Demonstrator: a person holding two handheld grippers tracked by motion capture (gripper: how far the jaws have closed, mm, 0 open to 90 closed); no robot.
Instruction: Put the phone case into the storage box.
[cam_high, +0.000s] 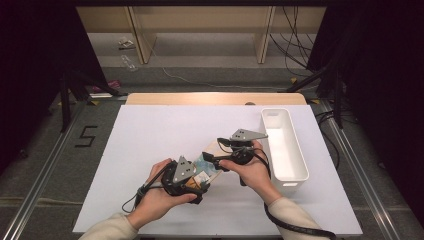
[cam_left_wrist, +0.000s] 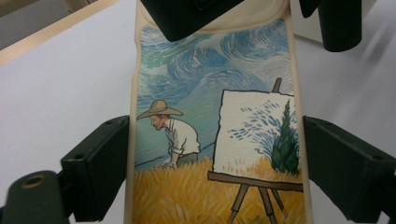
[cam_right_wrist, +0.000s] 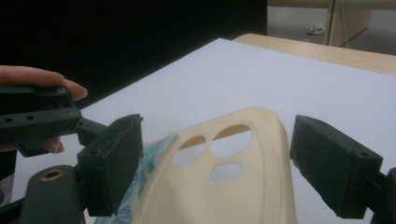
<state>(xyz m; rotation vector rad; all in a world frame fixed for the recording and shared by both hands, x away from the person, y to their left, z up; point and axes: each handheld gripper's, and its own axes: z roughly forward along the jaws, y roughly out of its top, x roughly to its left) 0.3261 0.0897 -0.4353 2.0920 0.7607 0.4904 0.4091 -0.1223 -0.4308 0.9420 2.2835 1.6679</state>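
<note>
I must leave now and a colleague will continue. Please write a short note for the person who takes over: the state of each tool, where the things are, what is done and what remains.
Left tool: closed on the sides of the phone case, near its lower end.
Right tool: jaws around the case's camera-hole end, a gap on each side; not gripping yet.
Things: the cream case with a painter picture is held between both tools just over the white table sheet. The white bin stands at the right, nothing seen inside.
Done: case picked up.
Left: probably close the right tool, then move the case to the bin.
</note>
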